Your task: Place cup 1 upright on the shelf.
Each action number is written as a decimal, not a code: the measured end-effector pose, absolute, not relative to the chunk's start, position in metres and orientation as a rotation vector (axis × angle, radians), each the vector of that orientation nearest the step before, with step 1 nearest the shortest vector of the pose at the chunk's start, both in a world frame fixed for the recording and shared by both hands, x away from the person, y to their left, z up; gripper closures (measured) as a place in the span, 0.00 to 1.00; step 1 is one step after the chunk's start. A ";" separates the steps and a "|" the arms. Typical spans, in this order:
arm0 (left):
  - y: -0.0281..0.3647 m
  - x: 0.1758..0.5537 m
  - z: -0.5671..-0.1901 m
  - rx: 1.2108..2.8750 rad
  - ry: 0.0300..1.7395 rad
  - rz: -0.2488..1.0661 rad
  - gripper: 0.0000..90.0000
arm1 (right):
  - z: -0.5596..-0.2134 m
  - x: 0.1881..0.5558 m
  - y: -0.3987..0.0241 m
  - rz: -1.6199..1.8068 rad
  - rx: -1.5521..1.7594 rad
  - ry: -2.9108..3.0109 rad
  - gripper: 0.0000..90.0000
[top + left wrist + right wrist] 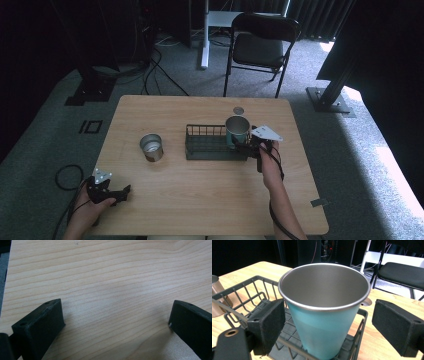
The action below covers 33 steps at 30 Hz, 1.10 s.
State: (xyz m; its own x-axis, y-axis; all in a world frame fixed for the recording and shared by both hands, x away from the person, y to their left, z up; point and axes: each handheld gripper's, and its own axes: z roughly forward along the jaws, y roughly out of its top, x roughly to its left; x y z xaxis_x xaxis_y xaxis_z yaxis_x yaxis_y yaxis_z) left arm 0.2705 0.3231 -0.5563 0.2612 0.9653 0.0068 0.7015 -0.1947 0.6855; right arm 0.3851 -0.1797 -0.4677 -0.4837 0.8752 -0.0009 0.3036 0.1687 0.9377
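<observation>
Right hand-held gripper (325, 325), jaws apart w/ a teal cup (324, 315) btwn them, not clamped. Cup stands upright at the right end of the wire basket (212, 145), long axis vertical. Left hand-held gripper (112, 192), jaws apart & empty, at bench (210, 200) corner, well apart. No readable labels.

Your teal cup (325, 322) hides the far right corner of the wire basket (242, 293), and its base is cut off at the bottom edge of the right gripper view. The small round thing (238, 110) near the table's (200, 200) far edge is too small to identify. Your left gripper's (116, 325) jaws run off the frame bottom.
</observation>
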 end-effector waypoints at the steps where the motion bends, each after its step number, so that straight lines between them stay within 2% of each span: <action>1: 0.323 0.271 -0.556 1.970 1.504 0.604 0.00 | -0.467 0.383 -0.181 1.317 1.105 1.891 0.13; 33: 0.323 0.270 -0.556 1.970 1.504 0.605 0.00 | -0.480 0.344 -0.229 1.337 1.071 1.982 0.13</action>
State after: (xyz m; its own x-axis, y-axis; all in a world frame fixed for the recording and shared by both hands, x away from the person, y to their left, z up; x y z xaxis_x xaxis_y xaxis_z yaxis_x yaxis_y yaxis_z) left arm 0.2705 0.3231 -0.5563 0.2613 0.9652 0.0070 0.7014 -0.1948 0.6856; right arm 0.3445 -0.2286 -0.4802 -0.5549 0.8318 0.0127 0.3235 0.2017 0.9245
